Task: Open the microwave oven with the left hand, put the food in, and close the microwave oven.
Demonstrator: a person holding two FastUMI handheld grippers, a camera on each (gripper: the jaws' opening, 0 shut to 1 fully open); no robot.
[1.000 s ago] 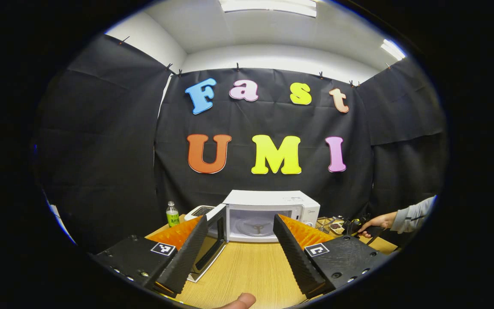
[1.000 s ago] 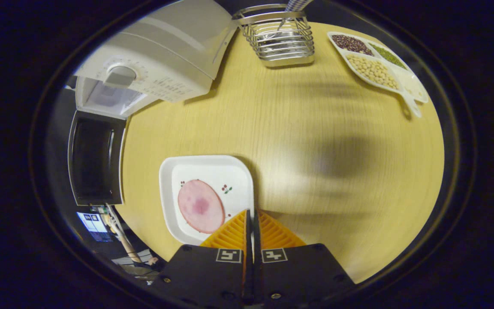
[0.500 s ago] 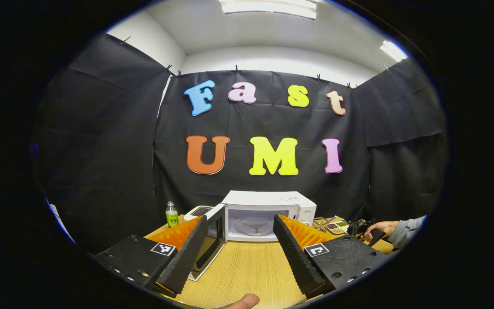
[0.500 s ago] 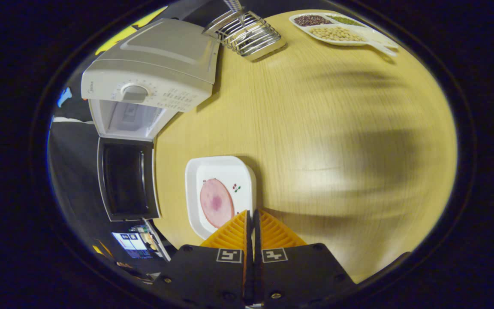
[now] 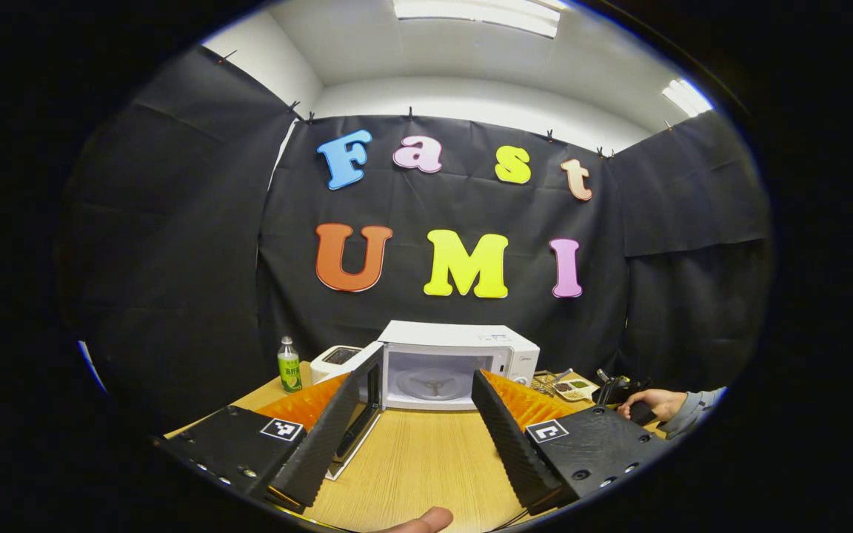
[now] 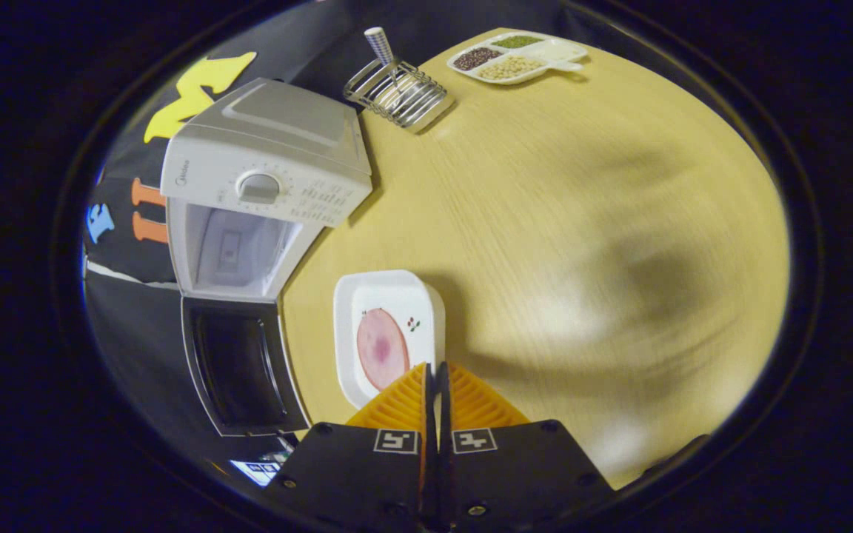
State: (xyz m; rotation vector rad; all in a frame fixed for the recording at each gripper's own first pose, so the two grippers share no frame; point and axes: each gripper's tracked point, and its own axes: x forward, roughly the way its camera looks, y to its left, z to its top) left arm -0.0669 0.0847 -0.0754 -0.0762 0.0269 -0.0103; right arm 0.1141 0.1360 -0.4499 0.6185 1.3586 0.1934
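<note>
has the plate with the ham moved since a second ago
Yes. In the right gripper view the plate, pinched at its rim by the right gripper, now sits nearer the open microwave and farther from the divided bean dish.

My left claw [image 5: 412,422] hangs level with its jaws spread wide, gripping nothing. My right claw [image 6: 435,385] has its jaws pressed together, and my right hand [image 5: 649,403] shows far right.

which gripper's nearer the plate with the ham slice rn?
Right. The right gripper is shut on the plate's edge, carrying it. The left gripper is open, held back, facing the open microwave.
</note>
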